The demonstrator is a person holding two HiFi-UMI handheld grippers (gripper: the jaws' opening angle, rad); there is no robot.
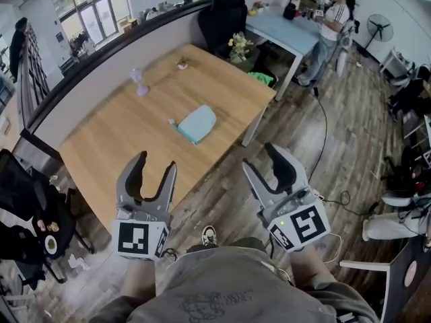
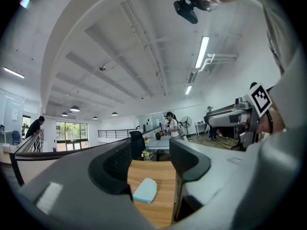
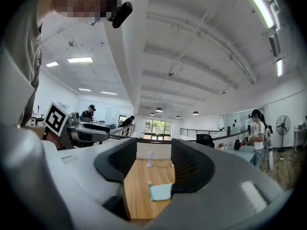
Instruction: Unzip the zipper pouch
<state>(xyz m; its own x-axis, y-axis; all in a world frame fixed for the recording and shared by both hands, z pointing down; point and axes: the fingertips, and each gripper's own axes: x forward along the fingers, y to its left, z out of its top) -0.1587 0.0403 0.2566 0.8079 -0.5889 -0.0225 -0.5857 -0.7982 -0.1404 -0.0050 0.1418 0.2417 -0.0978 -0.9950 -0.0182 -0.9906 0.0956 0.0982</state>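
Observation:
A light blue zipper pouch (image 1: pixel 197 123) lies flat on the wooden table (image 1: pixel 121 140), right of its middle. It also shows between the jaws in the left gripper view as the pouch (image 2: pixel 145 190) and in the right gripper view as the pouch (image 3: pixel 160 191). My left gripper (image 1: pixel 155 166) hangs open off the table's near edge, empty. My right gripper (image 1: pixel 262 157) is open too, over the floor to the right of the table. Both stand well short of the pouch.
A small purple fan (image 1: pixel 139 83) stands at the table's far side, and a small object (image 1: pixel 182 63) lies near the far corner. A black chair (image 1: pixel 225 15) and flowers (image 1: pixel 239 46) sit behind. A person (image 1: pixel 331 25) stands by a blue table (image 1: pixel 283 29). Cables (image 1: pixel 326 140) cross the floor.

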